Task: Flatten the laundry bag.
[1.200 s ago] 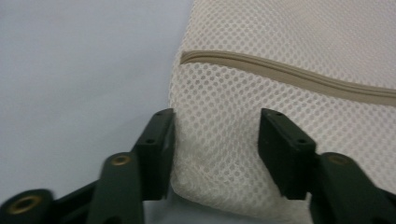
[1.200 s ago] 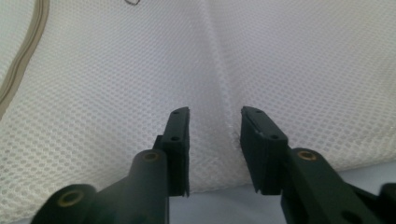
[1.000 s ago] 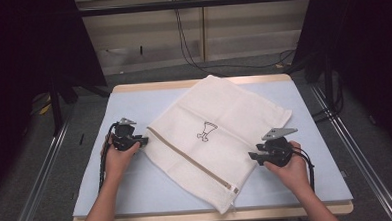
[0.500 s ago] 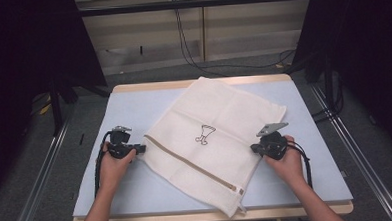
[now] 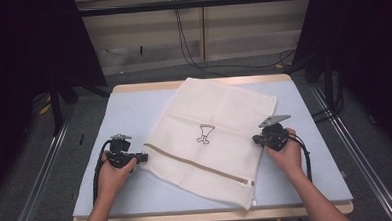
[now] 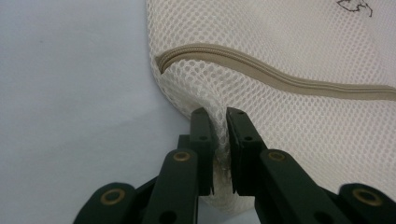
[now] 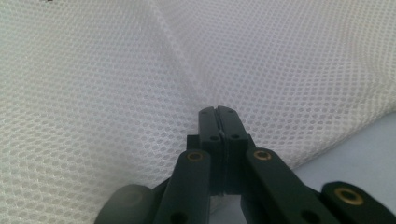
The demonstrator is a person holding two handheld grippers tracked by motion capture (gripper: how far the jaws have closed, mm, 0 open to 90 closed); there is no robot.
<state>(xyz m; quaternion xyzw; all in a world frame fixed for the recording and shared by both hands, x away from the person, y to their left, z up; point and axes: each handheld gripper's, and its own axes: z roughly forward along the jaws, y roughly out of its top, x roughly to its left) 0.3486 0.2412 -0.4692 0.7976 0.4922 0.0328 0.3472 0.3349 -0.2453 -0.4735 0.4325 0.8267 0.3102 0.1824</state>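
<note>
Grippers have slid nearer: left gripper [image 5: 142, 157] pinches the cream mesh zippered laundry bag [image 5: 219, 119] at its left corner, right gripper [image 5: 256, 138] clamps its right edge. The bag lies mid-table, rotated slightly, probably being straightened.

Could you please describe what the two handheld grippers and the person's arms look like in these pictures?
Both tools are black. The left gripper has two flat, angular jaws with brass-coloured rivets at the linkage joints; the right gripper is built the same. In the high view, a grey three-cornered plate tops the right gripper, and black cables trail from each. The forearms are bare, with no sleeves visible.
</note>
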